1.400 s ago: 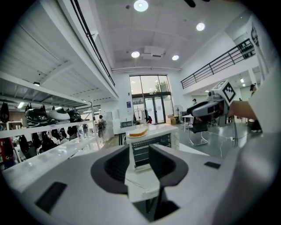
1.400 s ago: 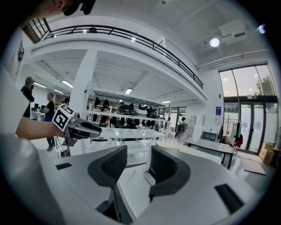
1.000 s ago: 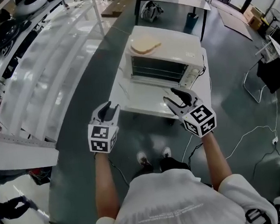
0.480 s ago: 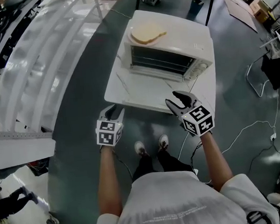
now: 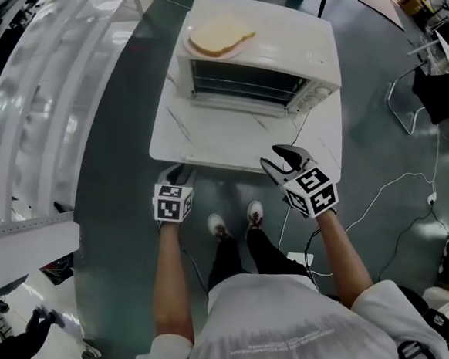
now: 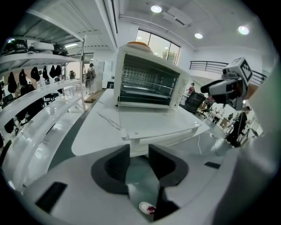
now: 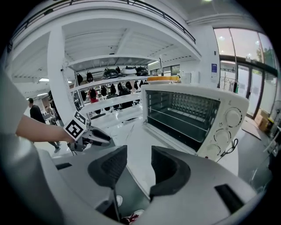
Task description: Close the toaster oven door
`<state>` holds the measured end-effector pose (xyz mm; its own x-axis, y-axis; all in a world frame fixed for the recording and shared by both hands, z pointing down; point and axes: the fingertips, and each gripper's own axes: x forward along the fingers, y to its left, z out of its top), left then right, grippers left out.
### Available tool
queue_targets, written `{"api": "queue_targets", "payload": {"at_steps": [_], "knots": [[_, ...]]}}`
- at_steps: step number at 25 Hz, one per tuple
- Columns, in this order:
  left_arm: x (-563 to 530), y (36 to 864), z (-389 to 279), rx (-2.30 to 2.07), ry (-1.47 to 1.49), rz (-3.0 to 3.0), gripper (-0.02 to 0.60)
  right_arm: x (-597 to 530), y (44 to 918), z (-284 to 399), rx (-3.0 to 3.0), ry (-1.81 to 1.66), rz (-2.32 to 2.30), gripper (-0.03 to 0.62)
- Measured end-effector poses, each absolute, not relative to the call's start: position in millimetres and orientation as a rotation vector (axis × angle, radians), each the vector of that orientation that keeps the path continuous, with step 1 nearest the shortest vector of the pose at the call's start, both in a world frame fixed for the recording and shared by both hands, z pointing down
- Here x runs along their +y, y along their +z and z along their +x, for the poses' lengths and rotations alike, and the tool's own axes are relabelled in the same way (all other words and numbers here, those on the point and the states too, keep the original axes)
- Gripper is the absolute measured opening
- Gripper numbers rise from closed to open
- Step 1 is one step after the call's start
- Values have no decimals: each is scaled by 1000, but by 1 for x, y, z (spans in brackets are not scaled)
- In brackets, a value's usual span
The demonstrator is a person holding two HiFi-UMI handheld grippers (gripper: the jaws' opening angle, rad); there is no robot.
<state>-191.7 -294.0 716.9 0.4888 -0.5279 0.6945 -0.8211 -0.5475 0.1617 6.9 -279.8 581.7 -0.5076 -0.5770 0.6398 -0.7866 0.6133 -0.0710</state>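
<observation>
A white toaster oven (image 5: 258,71) stands at the back of a white table (image 5: 183,143), its dark cavity facing me. Its door (image 6: 162,125) is down, lying flat out toward me. A slice of bread on a plate (image 5: 217,37) rests on the oven's roof. My left gripper (image 5: 176,173) hangs just off the table's near edge at the left, open with a narrow gap and nothing in it (image 6: 139,154). My right gripper (image 5: 278,157) hovers over the near right corner, open and holding nothing (image 7: 139,160). The oven (image 7: 189,118) shows its racks and knobs.
Long white shelving (image 5: 41,112) runs along the left. A power cord (image 5: 380,193) trails over the grey floor at the right. My shoes (image 5: 232,221) stand just under the table's near edge. Black gear (image 5: 434,92) sits at the far right.
Both grippers have come back toward me from over the table to its near edge; the left one has dropped lowest. The oven door has stayed down.
</observation>
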Motion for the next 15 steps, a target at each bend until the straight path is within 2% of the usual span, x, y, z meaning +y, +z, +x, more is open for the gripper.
{"api": "queue_targets", "payload": {"at_steps": [15], "knots": [[-321, 748, -183, -1168, 730, 2208, 124, -271, 603, 32, -2189, 539, 1160, 169]]}}
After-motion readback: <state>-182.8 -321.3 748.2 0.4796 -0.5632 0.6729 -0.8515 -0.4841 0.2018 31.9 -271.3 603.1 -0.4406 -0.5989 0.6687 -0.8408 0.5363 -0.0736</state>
